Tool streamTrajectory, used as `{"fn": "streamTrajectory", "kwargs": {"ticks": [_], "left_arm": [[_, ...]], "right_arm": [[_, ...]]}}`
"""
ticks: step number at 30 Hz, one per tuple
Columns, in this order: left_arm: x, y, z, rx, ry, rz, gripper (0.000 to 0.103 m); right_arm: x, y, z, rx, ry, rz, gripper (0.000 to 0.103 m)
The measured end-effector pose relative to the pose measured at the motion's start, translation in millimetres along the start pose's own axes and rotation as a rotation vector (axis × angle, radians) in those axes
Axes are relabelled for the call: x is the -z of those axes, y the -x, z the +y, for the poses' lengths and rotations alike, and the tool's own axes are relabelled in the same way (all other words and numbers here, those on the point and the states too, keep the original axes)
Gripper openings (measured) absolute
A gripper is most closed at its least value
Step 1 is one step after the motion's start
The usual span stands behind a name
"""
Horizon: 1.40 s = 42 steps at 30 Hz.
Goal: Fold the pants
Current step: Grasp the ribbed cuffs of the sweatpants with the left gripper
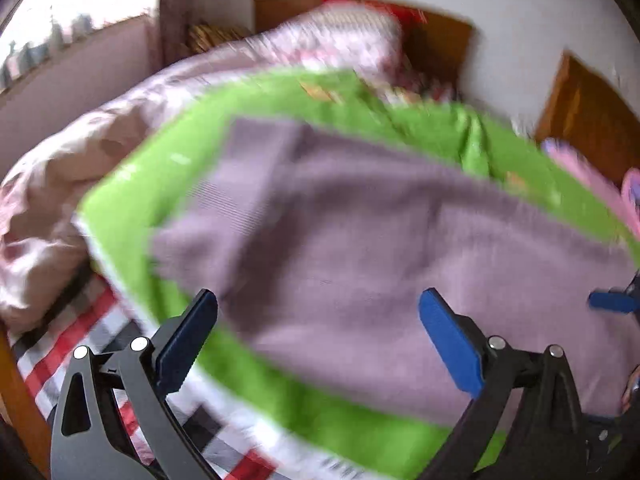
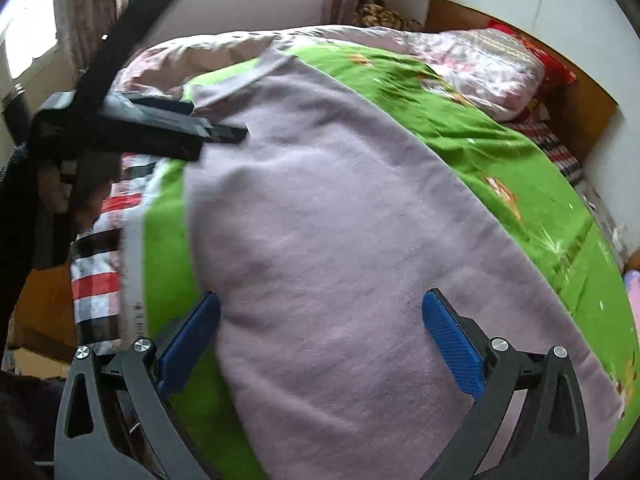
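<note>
The lilac pants (image 2: 340, 220) lie spread flat on a green sheet (image 2: 500, 152) on the bed; they also fill the left wrist view (image 1: 360, 240), which is blurred. My left gripper (image 1: 318, 312) is open and empty above the pants near their left edge. It also shows at the left of the right wrist view (image 2: 224, 132), its tips over the pants' upper left edge. My right gripper (image 2: 320, 312) is open and empty, hovering over the near part of the pants. A blue fingertip (image 1: 612, 302) of it shows at the right edge of the left wrist view.
A pink quilt (image 2: 224, 52) and a pillow (image 2: 492, 72) lie at the bed's far side. A red, white and black checked sheet (image 2: 96, 276) hangs at the left edge. A wooden headboard (image 2: 580, 92) and white wall stand at the right. A window (image 1: 80, 0) is at left.
</note>
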<state>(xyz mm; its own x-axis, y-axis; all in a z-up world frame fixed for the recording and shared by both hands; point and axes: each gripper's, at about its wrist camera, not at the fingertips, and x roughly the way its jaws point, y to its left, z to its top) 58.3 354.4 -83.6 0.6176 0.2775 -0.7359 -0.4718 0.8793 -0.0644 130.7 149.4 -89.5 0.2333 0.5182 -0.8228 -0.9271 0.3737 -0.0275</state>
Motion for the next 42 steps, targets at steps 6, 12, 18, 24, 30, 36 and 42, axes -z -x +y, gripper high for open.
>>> {"fn": "streamTrajectory", "kwargs": {"ticks": [6, 12, 18, 24, 30, 36, 42], "left_arm": [[23, 31, 124, -0.074, 0.471, -0.027, 0.101], [58, 38, 137, 0.006, 0.542, 0.022, 0.101], [64, 27, 102, 0.165, 0.486, 0.064, 0.101], [65, 16, 88, 0.358, 0.575, 0.08, 0.101], [43, 0, 84, 0.597, 0.669, 0.054, 0.101], [6, -50, 78, 0.656, 0.679, 0.087, 0.098], [-2, -72, 74, 0.54, 0.619, 0.096, 0.033]], "right_arm": [[-49, -10, 50, -0.097, 0.2, -0.071, 0.097], [-87, -65, 101, -0.067, 0.406, 0.012, 0.074], [-86, -86, 116, 0.034, 0.542, 0.032, 0.063], [-86, -77, 107, -0.043, 0.477, -0.057, 0.016], [-99, -55, 71, -0.161, 0.239, -0.158, 0.015], [-98, -50, 75, -0.165, 0.239, -0.175, 0.015], [-95, -44, 70, -0.272, 0.241, -0.123, 0.086]]}}
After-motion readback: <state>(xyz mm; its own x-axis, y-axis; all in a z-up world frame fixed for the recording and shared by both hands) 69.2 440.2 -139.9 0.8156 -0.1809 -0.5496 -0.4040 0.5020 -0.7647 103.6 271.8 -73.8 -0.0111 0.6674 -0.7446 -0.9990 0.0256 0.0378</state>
